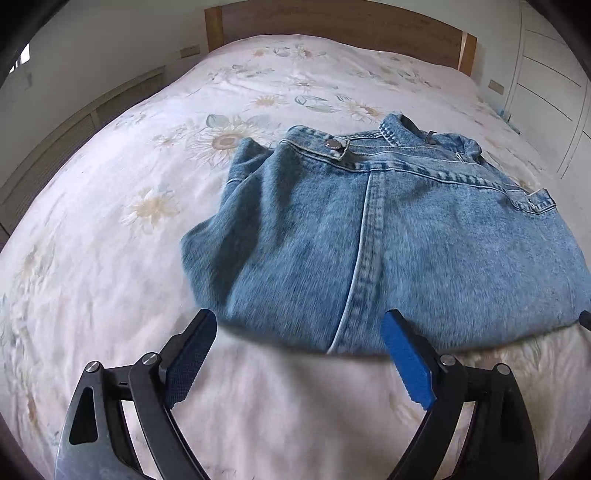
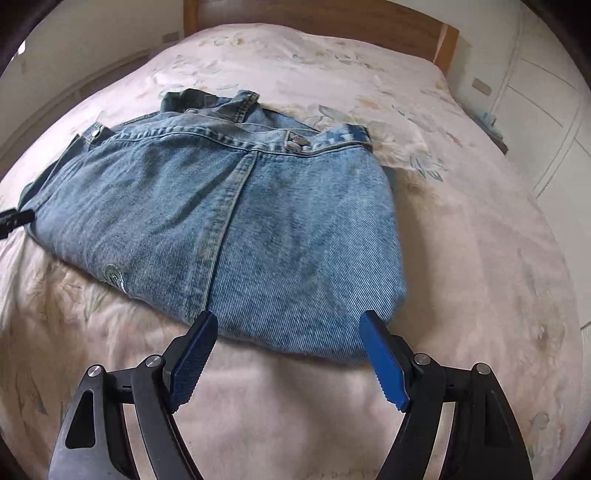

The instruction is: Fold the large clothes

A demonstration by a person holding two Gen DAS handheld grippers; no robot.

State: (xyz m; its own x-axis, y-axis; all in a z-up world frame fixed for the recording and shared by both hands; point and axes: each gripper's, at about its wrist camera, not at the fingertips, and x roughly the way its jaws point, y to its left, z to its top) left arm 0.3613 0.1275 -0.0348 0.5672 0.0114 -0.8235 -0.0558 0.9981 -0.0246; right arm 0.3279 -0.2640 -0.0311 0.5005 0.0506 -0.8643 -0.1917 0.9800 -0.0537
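A folded blue denim garment (image 1: 388, 236) lies on the bed, collar and metal snap buttons at its far side; it also shows in the right wrist view (image 2: 229, 221). My left gripper (image 1: 299, 325) is open and empty, its blue-padded fingers just at the garment's near folded edge. My right gripper (image 2: 288, 325) is open and empty too, at the near right corner of the garment. A black tip of the left gripper shows at the left edge of the right wrist view (image 2: 14, 219).
The bed (image 1: 110, 258) has a pale floral cover and a wooden headboard (image 1: 332, 22) at the far end. A white wardrobe (image 2: 535, 122) stands to the right, a wall with a low radiator cover (image 1: 74, 125) to the left.
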